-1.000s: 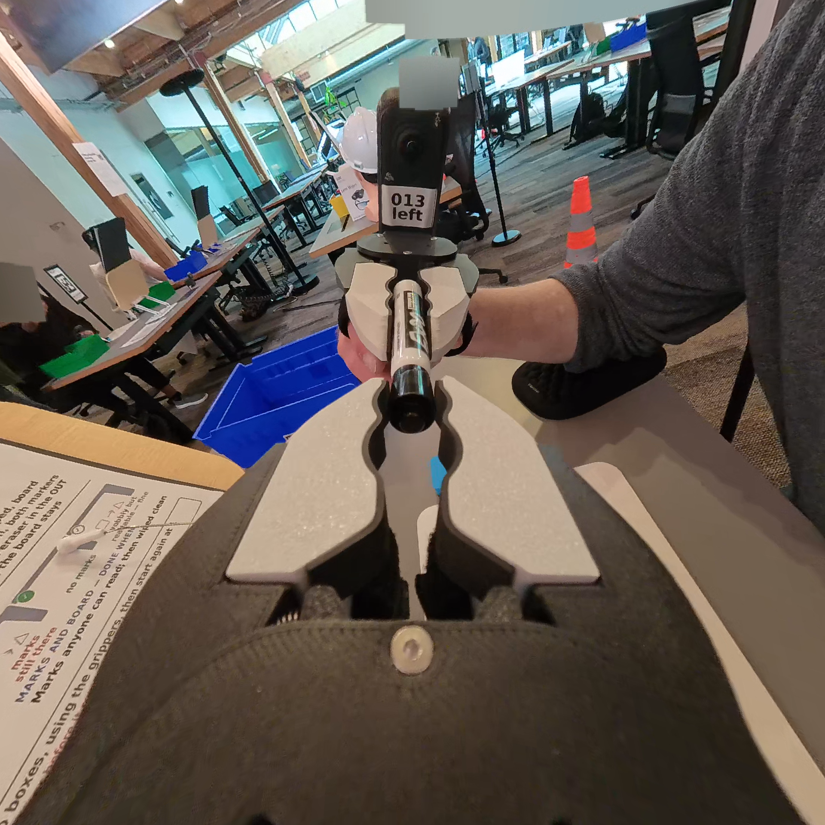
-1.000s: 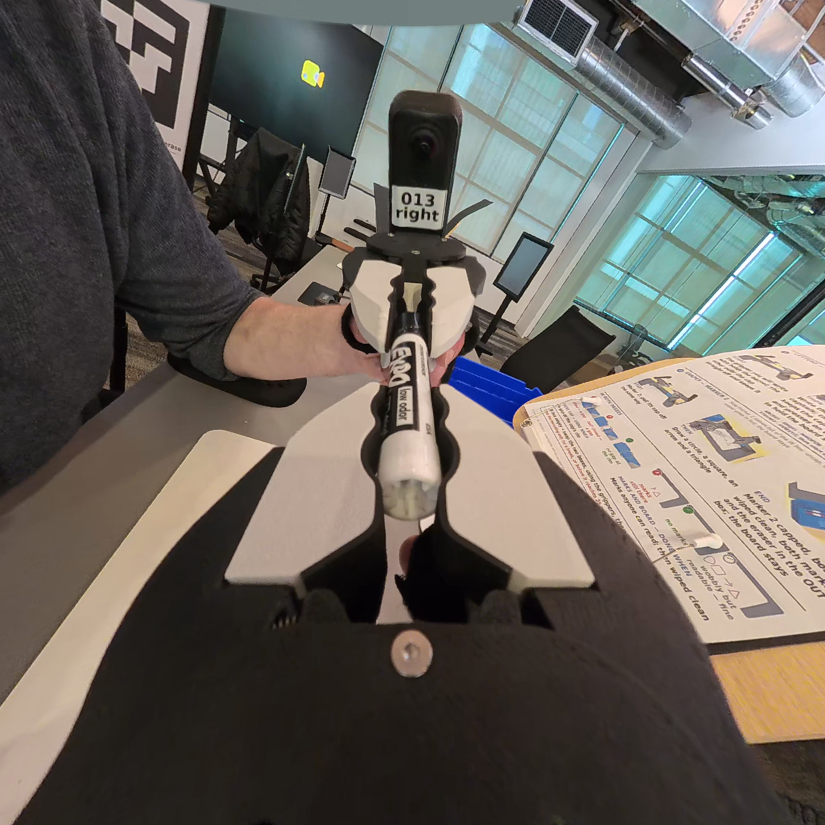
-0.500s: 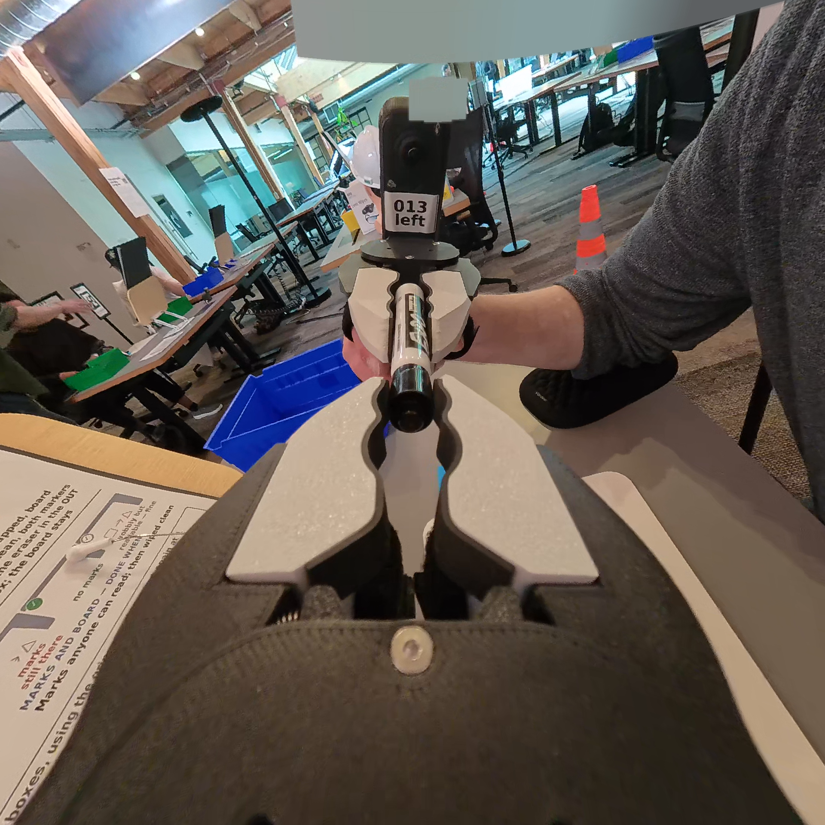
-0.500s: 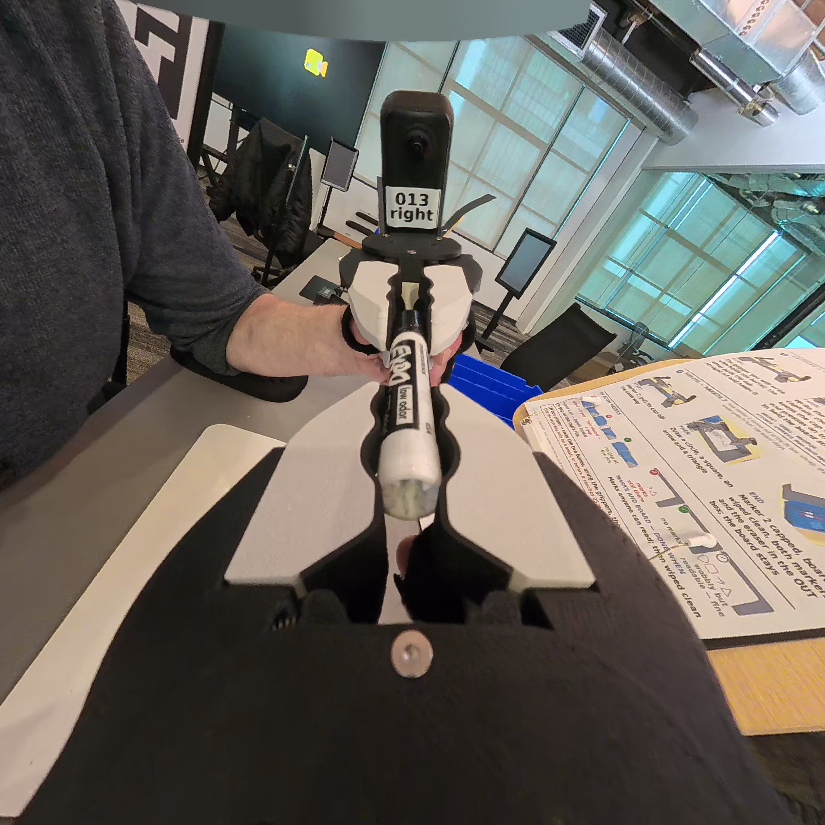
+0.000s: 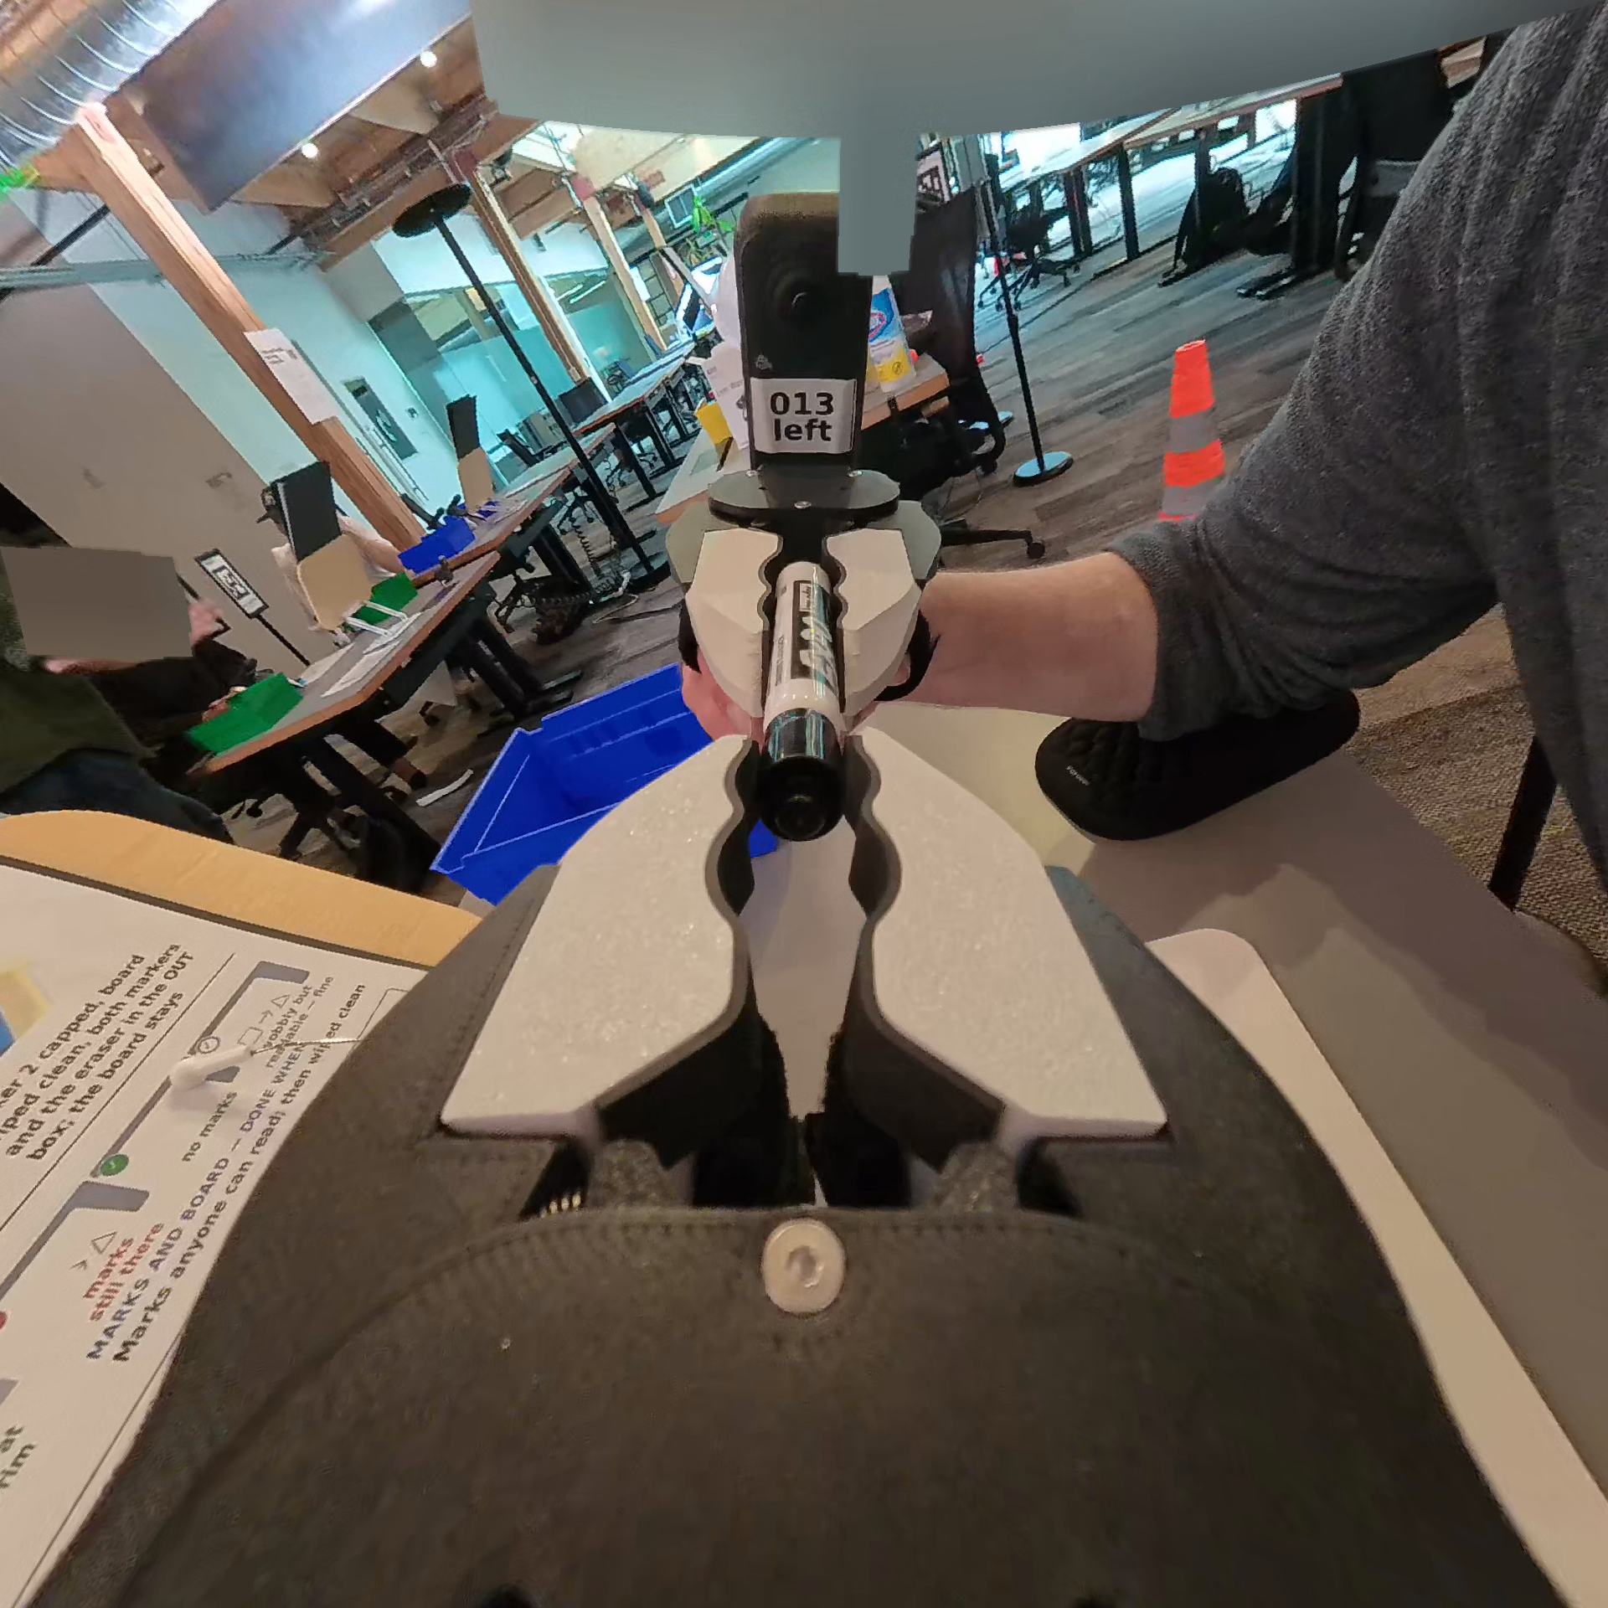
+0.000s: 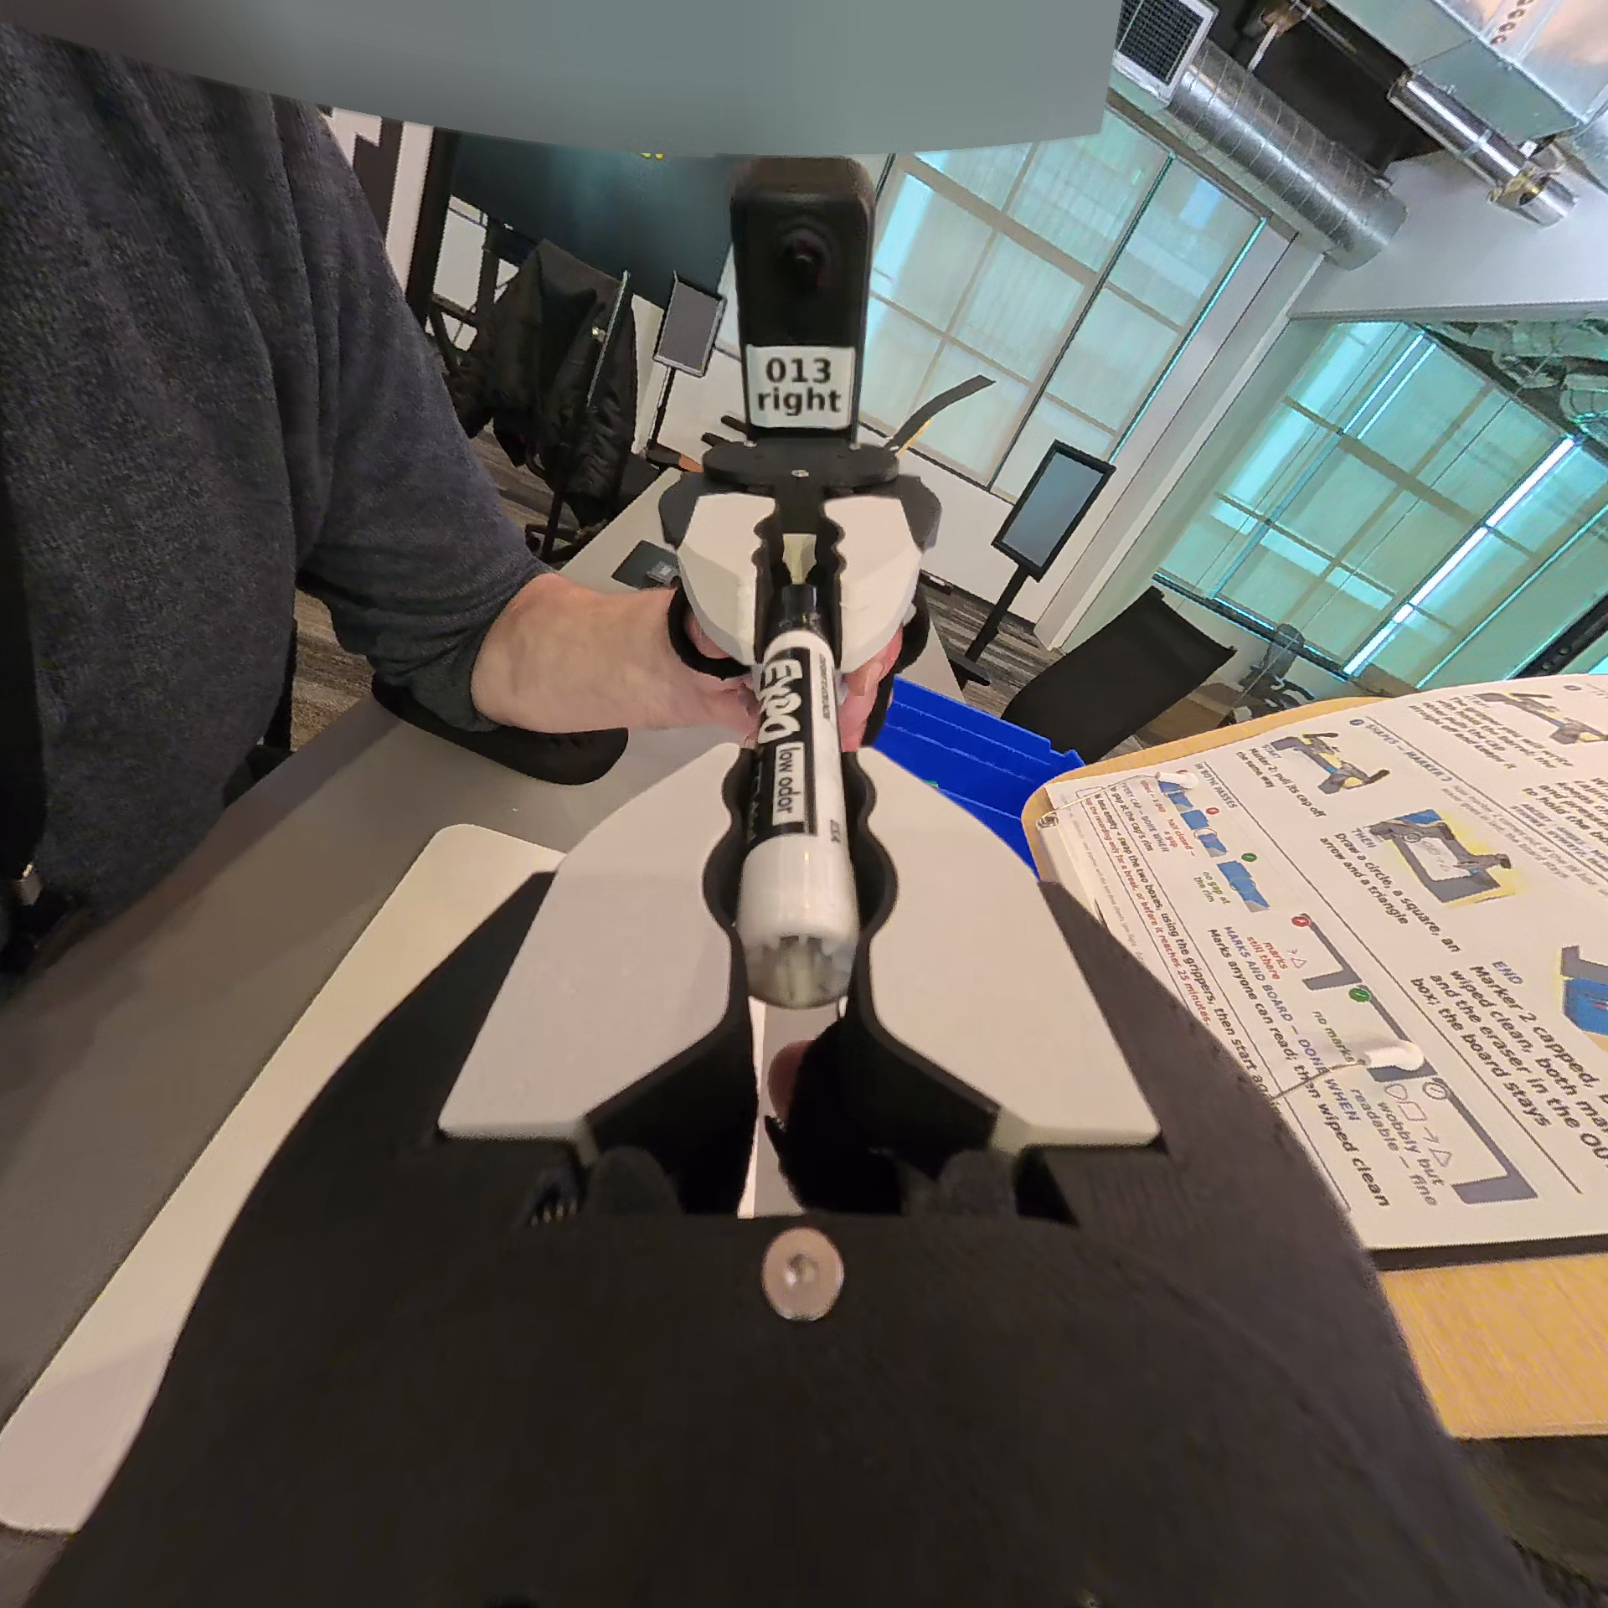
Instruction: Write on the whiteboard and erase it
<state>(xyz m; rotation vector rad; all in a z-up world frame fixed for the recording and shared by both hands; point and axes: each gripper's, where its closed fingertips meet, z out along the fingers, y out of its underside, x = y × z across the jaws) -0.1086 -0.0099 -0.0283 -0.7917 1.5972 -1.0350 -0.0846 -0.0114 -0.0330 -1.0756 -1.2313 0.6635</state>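
Observation:
A dry-erase marker with a white barrel (image 6: 793, 835) and a black cap (image 5: 799, 774) is held in the air between my two grippers, which face each other. My left gripper (image 5: 800, 766) is shut on the cap end. It also shows in the right wrist view (image 6: 796, 600), with its fingers around the black cap. My right gripper (image 6: 796, 787) is shut on the white barrel near its rear end. It also shows in the left wrist view (image 5: 805, 609), gripping the barrel. The cap sits on the marker. The whiteboard (image 6: 470, 879) lies flat below, blank where it shows, and also appears in the left wrist view (image 5: 1305, 1088).
A printed instruction sheet on a wooden board (image 6: 1305, 914) lies beside the whiteboard and also shows in the left wrist view (image 5: 130, 1131). A blue bin (image 5: 592, 783) stands past the table edge. A black padded rest (image 5: 1201, 774) lies under the person's forearm. An orange cone (image 5: 1192, 435) stands on the floor.
Both grippers stay shut on the marker, and the marker has not shifted in either grasp. Both views have shifted a little against the background.

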